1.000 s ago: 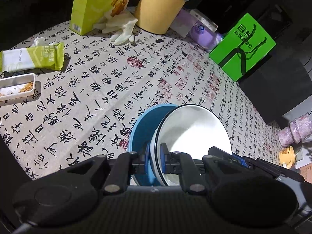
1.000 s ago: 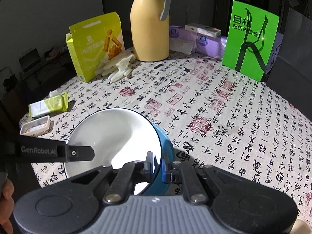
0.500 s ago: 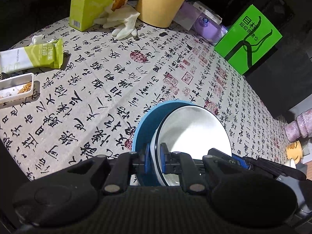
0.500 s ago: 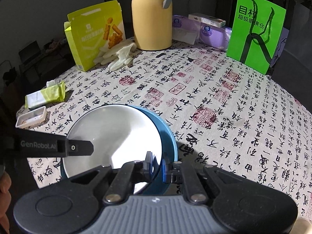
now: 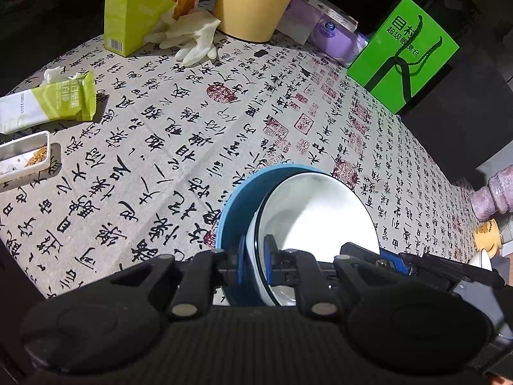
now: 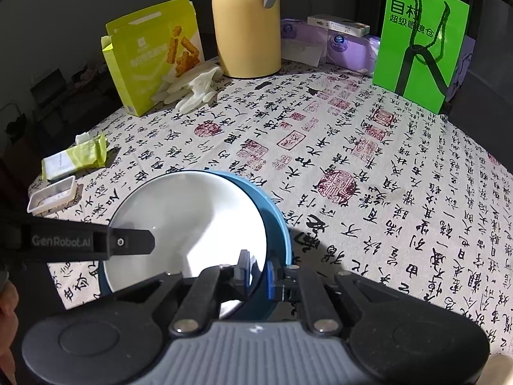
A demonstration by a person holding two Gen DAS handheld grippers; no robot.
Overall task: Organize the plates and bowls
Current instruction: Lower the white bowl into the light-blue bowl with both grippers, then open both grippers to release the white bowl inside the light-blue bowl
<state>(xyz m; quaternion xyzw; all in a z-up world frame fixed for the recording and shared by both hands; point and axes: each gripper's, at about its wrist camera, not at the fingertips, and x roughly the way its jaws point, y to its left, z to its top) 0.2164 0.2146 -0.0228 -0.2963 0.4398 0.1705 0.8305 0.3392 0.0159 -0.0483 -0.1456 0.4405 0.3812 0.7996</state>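
Observation:
A white bowl (image 5: 320, 215) (image 6: 192, 218) with a dark rim lies tilted inside a blue bowl (image 5: 239, 202) (image 6: 277, 227) near the table's front edge. My left gripper (image 5: 255, 260) is shut on the white bowl's left rim, and its finger (image 6: 128, 242) reaches in from the left in the right wrist view. My right gripper (image 6: 256, 269) is shut on the white bowl's near right rim, and the blue bowl's wall runs just beside its outer pad. It shows as a dark finger (image 5: 365, 252) in the left wrist view. Whether either grip also takes the blue wall is unclear.
At the back of the calligraphy tablecloth (image 6: 352, 166) stand a yellow snack box (image 6: 154, 54), white gloves (image 6: 192, 86), a yellow jug (image 6: 247, 29), purple packs (image 6: 340, 45) and a green sign (image 6: 420, 41). A green wrapper (image 5: 54, 102) and small white tray (image 5: 25, 154) lie left.
The white bowl has sunk lower and sits deeper in the blue bowl, less steeply tilted. Both grippers stay clamped on its rim.

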